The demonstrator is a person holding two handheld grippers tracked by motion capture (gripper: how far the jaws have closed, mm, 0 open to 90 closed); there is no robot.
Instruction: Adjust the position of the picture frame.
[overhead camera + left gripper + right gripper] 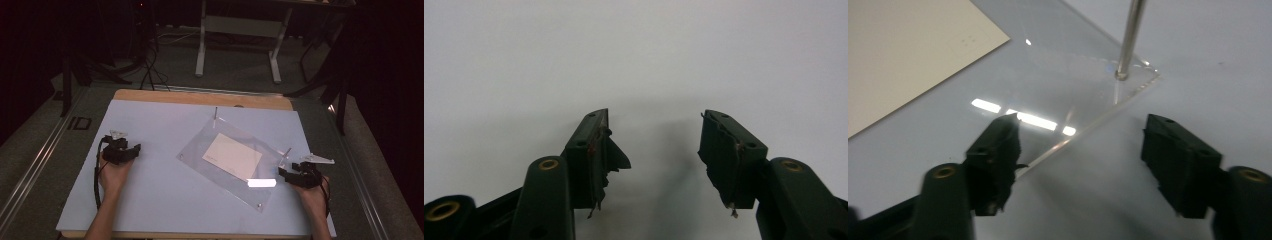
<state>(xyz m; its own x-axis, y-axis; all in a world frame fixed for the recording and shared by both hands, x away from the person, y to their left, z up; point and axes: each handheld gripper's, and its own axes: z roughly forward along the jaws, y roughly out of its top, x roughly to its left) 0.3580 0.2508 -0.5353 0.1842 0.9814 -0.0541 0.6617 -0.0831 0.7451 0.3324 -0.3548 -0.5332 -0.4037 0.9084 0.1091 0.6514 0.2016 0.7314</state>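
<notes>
Clear acrylic, the plate (232, 162) lies flat on the pale blue table (160, 200), right of centre, with a cream card (234, 156) seemingly beneath it and thin metal pins (1128, 40) upright at two corners; its long axis runs diagonally, from the far middle of the table down toward the near right. The right gripper (1080, 160) hovers at the plate's right edge, jaws wide apart and straddling that edge without pressing on it; the left gripper (654, 145) rests well apart over bare table, jaws spread and empty. This looks like the approach; next, probably, the right jaws must close squarely on the thin edge without sliding the plate.
</notes>
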